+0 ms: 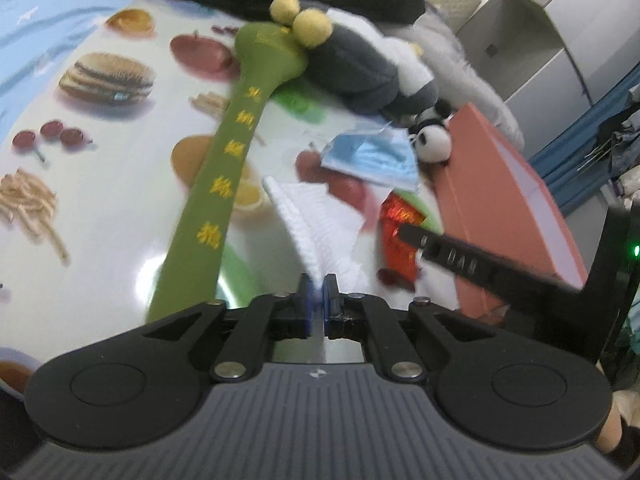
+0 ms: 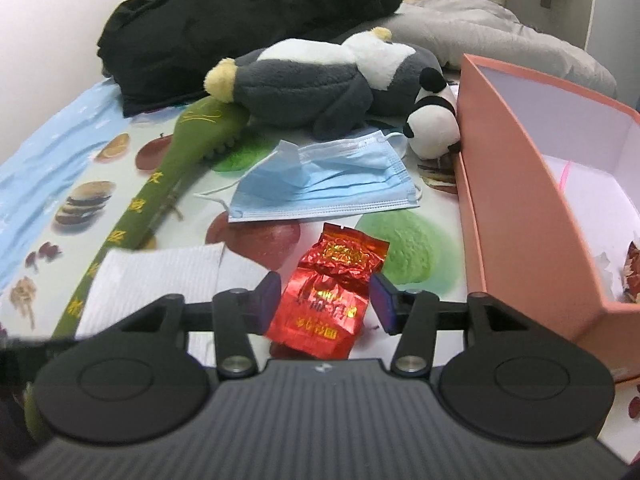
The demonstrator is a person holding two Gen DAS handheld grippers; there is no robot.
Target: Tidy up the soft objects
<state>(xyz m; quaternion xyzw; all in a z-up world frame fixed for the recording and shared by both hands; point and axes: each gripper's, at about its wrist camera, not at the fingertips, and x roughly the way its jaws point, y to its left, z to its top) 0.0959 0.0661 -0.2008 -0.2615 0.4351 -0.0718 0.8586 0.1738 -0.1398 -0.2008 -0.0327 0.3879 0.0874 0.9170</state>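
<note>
We have the left gripper clamped on the white cloth, the right gripper part-open around the red packet near the table's front edge. Mid-pick: next, close on the packet, move both into the pink box at the right edge.

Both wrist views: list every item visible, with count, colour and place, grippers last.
white cloth: 1, white, front of table, pinched by left gripper
foil packet: 1, red, between right gripper's fingers
face mask: 1, blue, mid-table
green plush stick: 1, green with yellow lettering, left
grey plush toy: 1, grey and white, behind mask
panda plush: 1, black and white, against box
box: 1, pink, right
black garment: 1, back
left gripper: shut on cloth
right gripper: open
</note>
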